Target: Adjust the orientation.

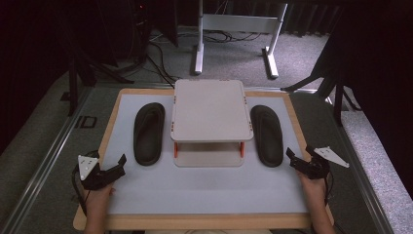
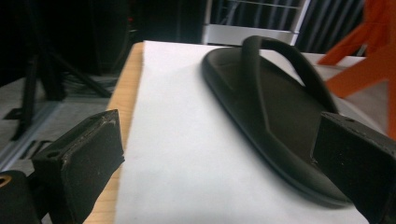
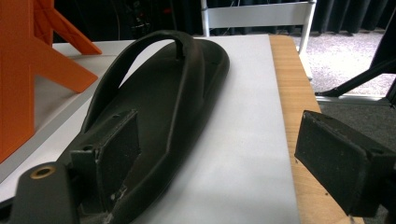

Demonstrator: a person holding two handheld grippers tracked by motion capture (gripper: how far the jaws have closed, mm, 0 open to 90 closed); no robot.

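A white rack (image 1: 209, 111) with orange posts stands mid-surface (image 1: 204, 190). One black sandal (image 1: 149, 132) lies just left of the rack, the other sandal (image 1: 267, 134) just right of it. The left gripper (image 1: 117, 165) sits near the left sandal's heel, well left of the rack, jaws released and empty. The right gripper (image 1: 294, 158) sits just beside the right sandal's heel, jaws spread wide and empty.
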